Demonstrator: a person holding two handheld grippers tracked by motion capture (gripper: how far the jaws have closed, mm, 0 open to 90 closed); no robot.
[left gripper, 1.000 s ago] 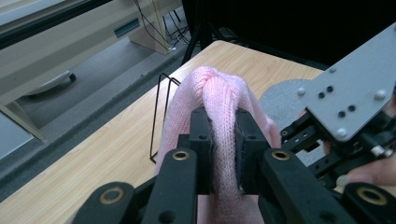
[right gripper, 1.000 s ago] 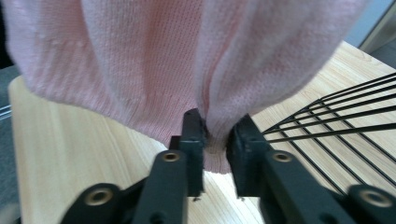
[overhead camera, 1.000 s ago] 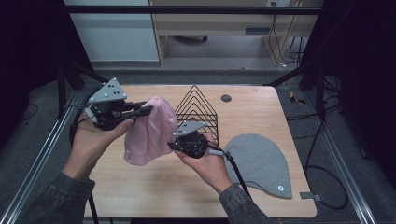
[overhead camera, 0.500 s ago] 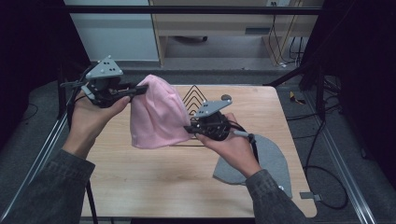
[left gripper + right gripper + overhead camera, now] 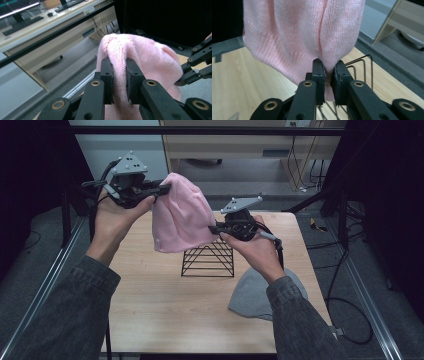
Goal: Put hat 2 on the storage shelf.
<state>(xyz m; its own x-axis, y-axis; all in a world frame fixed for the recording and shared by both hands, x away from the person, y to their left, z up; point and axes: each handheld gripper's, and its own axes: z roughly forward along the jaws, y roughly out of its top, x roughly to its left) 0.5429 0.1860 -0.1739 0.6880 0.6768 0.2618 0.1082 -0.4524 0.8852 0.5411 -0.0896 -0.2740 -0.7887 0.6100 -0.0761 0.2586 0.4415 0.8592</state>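
A pink knitted beanie [image 5: 181, 215] hangs in the air above the table, stretched between both grippers. My left gripper [image 5: 161, 190] is shut on the beanie's upper left edge; in the left gripper view its pads pinch a thick fold of the pink knit [image 5: 120, 75]. My right gripper [image 5: 214, 228] is shut on the beanie's lower right edge, the fabric [image 5: 299, 37] squeezed between its pads. A black wire rack [image 5: 209, 257] with triangular loops stands on the table right under the beanie. A grey beanie [image 5: 255, 295] lies flat near the front right, partly behind the right forearm.
The wooden table [image 5: 160, 305] has metal rails [image 5: 45, 285] along both sides. Cables [image 5: 350, 315] trail on the floor at the right. A desk [image 5: 240, 145] stands beyond the far edge.
Both hands have risen and carried the pink beanie up and to the right, from left of the wire rack to above it. The grey beanie has stayed put.
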